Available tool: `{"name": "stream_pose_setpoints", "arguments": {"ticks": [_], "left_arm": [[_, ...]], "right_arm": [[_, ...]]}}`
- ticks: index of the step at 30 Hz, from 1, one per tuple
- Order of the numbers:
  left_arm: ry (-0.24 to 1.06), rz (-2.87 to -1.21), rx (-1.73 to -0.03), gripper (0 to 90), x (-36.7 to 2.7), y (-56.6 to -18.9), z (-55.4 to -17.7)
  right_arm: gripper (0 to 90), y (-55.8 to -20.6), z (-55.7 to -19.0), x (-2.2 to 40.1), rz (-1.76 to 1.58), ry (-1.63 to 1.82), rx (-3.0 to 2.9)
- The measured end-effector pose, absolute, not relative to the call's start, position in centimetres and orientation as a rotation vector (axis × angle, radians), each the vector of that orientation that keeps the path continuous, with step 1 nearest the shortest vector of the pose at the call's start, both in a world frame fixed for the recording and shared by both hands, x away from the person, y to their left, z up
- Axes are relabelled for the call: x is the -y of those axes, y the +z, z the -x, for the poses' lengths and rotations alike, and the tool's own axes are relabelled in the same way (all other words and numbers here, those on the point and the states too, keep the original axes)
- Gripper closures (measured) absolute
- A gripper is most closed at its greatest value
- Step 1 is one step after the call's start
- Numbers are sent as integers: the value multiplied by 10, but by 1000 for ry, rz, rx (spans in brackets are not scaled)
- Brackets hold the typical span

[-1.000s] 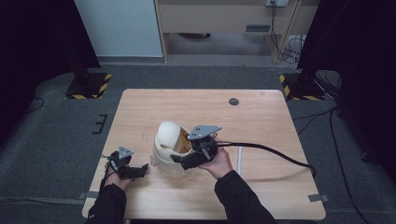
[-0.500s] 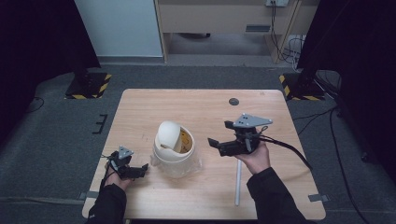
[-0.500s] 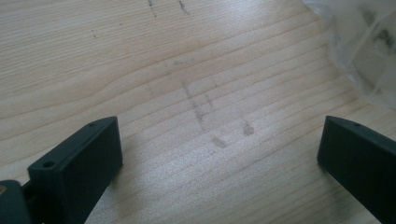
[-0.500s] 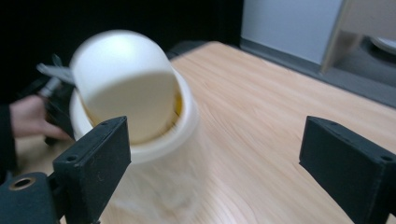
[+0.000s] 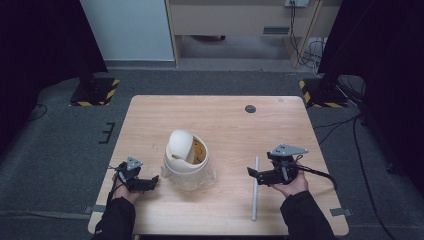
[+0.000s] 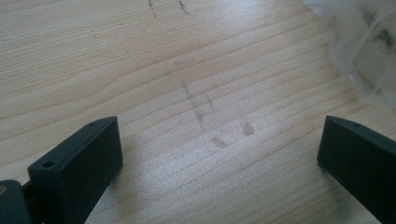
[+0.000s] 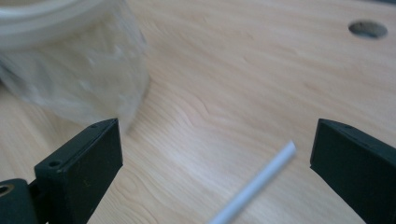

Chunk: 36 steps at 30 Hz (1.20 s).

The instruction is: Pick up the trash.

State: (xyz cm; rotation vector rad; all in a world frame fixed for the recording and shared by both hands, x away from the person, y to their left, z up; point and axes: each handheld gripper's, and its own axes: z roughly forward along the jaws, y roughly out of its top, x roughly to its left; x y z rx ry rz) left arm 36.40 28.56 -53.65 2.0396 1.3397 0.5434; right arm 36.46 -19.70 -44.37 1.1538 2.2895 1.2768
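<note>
High view: the white straw (image 5: 255, 187) is seen lying flat on the table (image 5: 225, 120), just left of the right gripper (image 5: 256, 174), ungrasped; insertion into the lidded cup (image 5: 186, 159) is judged undone. The left gripper (image 5: 150, 181) is held near the cup's left.

Left gripper view: jaws are spread wide over bare wood.

Right gripper view: jaws are parted, with the straw's tip (image 7: 261, 179) between them; nothing is blocking it.
</note>
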Motion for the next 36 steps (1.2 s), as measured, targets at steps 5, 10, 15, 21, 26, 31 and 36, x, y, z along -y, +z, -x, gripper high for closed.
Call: {"name": "stream_pose_setpoints", "arguments": {"ticks": [5,10,15,21,26,31,36], "left_arm": [[544,-2039,-1340,0,-286,-536,-364],[544,-2039,-1340,0,-286,-536,-364],[544,-2039,-1340,0,-286,-536,-364],[544,-2039,-1340,0,-286,-536,-364],[544,-2039,-1340,0,-286,-536,-364],[544,-2040,-1340,0,-286,-536,-364],[544,-2039,-1340,0,-286,-536,-364]], "right_arm": [[56,-461,-360,198,-1182,1203,-2329],[141,-481,-361,191,-1165,1030,-2422],[171,-496,-368,186,-1171,856,-2495],[274,-500,-369,185,-1200,742,-2504],[310,-504,-370,182,-1205,734,-2545],[361,-507,-371,180,-1205,697,-2569],[433,-509,-372,179,-1194,682,-2592]]}}
